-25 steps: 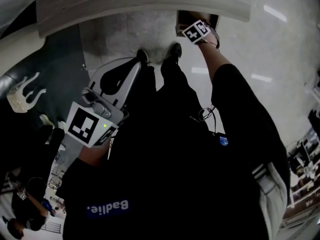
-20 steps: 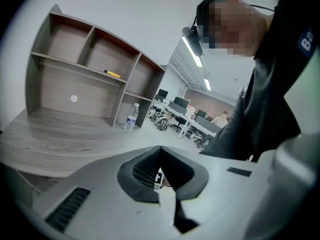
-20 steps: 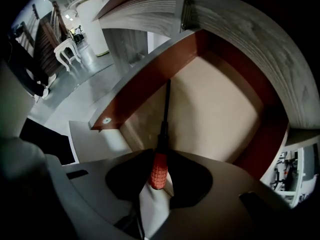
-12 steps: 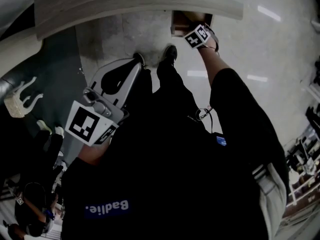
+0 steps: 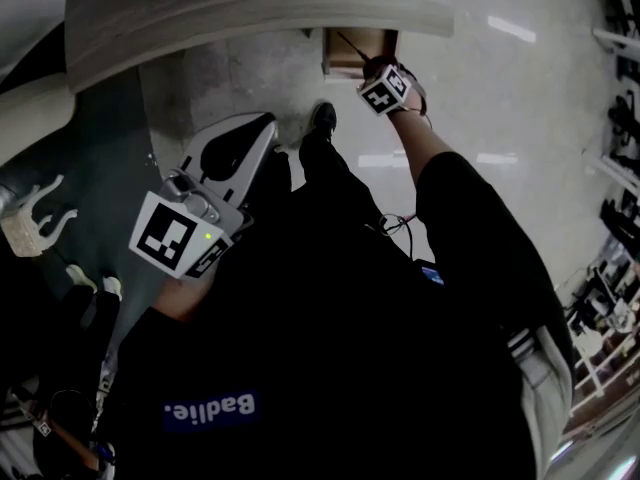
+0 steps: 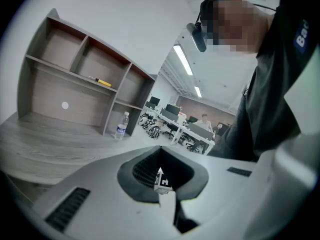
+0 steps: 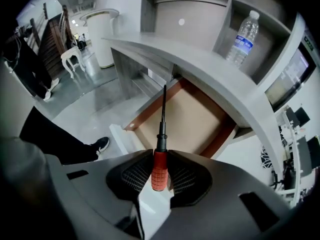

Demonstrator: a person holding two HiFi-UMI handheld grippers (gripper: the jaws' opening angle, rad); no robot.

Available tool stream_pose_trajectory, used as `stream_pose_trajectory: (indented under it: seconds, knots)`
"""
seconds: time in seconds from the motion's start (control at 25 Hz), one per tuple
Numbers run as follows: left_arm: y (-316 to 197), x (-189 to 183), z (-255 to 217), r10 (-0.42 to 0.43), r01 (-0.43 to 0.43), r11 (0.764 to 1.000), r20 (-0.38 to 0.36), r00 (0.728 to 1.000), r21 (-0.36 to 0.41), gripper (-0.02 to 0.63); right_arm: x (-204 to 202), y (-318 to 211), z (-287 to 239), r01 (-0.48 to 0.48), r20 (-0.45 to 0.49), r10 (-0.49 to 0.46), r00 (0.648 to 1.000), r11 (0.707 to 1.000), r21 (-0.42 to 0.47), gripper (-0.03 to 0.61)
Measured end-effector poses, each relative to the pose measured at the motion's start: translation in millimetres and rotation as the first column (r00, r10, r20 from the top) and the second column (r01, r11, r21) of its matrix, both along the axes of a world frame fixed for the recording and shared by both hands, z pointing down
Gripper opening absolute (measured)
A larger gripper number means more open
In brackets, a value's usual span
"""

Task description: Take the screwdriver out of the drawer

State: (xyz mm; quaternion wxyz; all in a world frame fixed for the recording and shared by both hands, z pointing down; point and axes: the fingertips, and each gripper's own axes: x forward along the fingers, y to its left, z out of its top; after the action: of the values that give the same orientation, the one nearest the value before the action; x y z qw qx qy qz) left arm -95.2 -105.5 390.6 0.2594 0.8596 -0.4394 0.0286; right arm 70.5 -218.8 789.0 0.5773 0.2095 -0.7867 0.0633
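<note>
Gripping the screwdriver (image 7: pixel 160 159) by its red handle in the right claw (image 7: pixel 160 176), above the open drawer (image 7: pixel 200 119), mid lift-out; left claw (image 6: pixel 160 184) closed, empty. Next probably needed clearing the bench (image 7: pixel 200 59) edge.

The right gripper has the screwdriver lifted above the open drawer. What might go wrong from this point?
1. The right gripper pinches only the red handle of the screwdriver. The long shaft sticks out unsupported, so it may pivot or slip in the grip and fall into the drawer.
2. The shaft tip points toward the edge of the desk that overhangs the drawer, so lifting further could knock the tip against it.
</note>
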Motion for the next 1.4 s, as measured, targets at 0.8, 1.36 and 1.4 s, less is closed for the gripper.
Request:
stream_pose_trajectory:
  seconds: [0.8, 1.36, 1.4]
  knots:
    - [13.3, -1.5, -47.2, 0.127, -0.121, 0.987, -0.057, 0.990, 0.105, 0.002, -23.2, 42.5, -183.2, -0.254, 0.387, 0.226, 0.894, 0.967, 0.022, 0.115]
    - [19.4, 15.7, -58.4, 0.210, -0.195, 0.969, -0.086, 0.974, 0.152, 0.002, -56.2, 88.6, -303.4, -0.257, 0.609, 0.192, 0.769, 0.966, 0.019, 0.115]
    - [20.6, 16.1, -57.4, 0.212, -0.197, 0.968, -0.086, 0.973, 0.153, 0.002, -59.1, 91.1, -312.3, -0.256, 0.627, 0.190, 0.756, 0.966, 0.016, 0.114]
